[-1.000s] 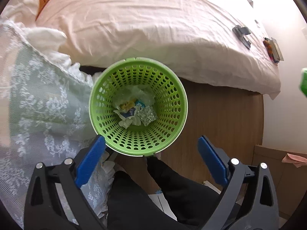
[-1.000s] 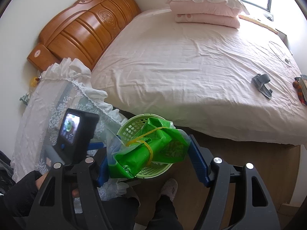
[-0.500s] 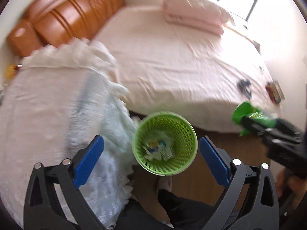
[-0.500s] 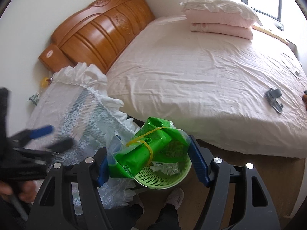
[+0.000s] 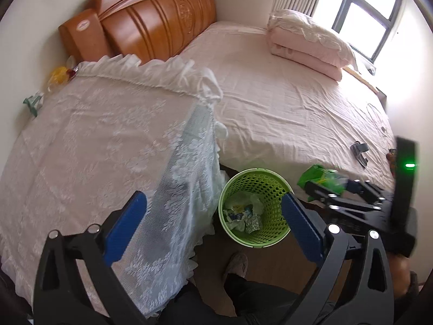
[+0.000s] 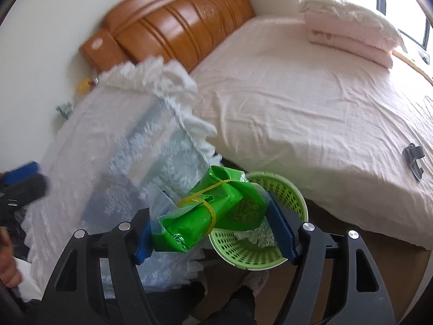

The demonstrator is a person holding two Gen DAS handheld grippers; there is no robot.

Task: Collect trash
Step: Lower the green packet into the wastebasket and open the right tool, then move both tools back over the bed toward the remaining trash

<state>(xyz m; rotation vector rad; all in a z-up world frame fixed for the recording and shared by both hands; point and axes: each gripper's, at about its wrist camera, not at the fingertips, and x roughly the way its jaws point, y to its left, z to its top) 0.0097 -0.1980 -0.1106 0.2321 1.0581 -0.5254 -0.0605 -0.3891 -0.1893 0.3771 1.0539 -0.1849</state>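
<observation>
Trash here means one green packet (image 6: 205,214), clamped crosswise between the blue pads of the right hand-held gripper (image 6: 213,224), hanging above the near rim of the green basket (image 6: 295,189) on the floor beside the bed (image 6: 311,108).

Largest first: the bed fills the far side of both views, its pink sheet rumpled, a carved wooden headboard (image 5: 151,19) at the far-left corner and folded bedding (image 5: 305,43) by the window. Against the bed's near-left edge stands a piece of furniture under a white lace cover (image 5: 108,140). The perforated basket sits on the floor between that cover and the bed's near edge, already holding crumpled paper and foil (image 5: 243,214).

Judging by its look, the packet is light and soft: glossy green film folded over itself, bound once by a yellow rubber band (image 6: 200,200), with a clear plastic flap trailing at its left end. Such film is probably slippery and crushes easily, so the firm folded middle near the band seems the best place to hold it, which is roughly where the pads press now. A small grey clip-like object (image 6: 414,157) lies near the bed's right edge.

The left hand-held gripper (image 5: 213,224) is spread wide with nothing between its pads, looking down toward the basket.
</observation>
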